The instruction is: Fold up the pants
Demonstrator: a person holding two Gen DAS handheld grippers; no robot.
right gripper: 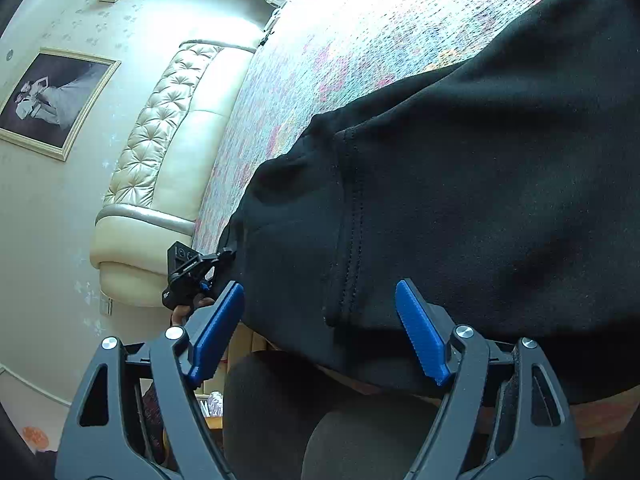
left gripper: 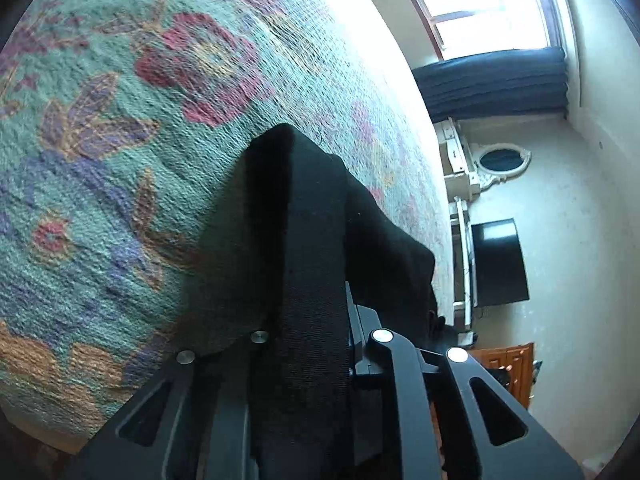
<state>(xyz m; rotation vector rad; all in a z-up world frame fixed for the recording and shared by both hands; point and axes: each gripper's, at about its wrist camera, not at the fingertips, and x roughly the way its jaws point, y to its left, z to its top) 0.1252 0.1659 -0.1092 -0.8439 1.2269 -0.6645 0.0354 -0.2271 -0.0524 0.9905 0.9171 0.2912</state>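
Lying black pants (right gripper: 480, 200) on floral bedspread (left gripper: 120, 160)

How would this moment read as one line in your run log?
task: fold pants | left gripper: shut on black pants | right gripper: open at pants edge | surface: floral bedspread

Black pants (right gripper: 460, 200) all the way, a line of matching black stitching running down them. Under the pants, the bedspread (left gripper: 120, 160) is teal green, woven with red flowers, purple leaves and orange blooms. Beyond the bedspread, navy blue curtains (left gripper: 492, 80) hang against a cream wall (left gripper: 568, 240), with a black screen (left gripper: 500, 264) and an orange-brown wooden cabinet (left gripper: 508, 364). The right tongs (right gripper: 320, 336) are black with bright blue pads (right gripper: 420, 332). Past the pants, a cream tufted headboard (right gripper: 160, 140) and a gold-framed black-and-white picture (right gripper: 52, 100).
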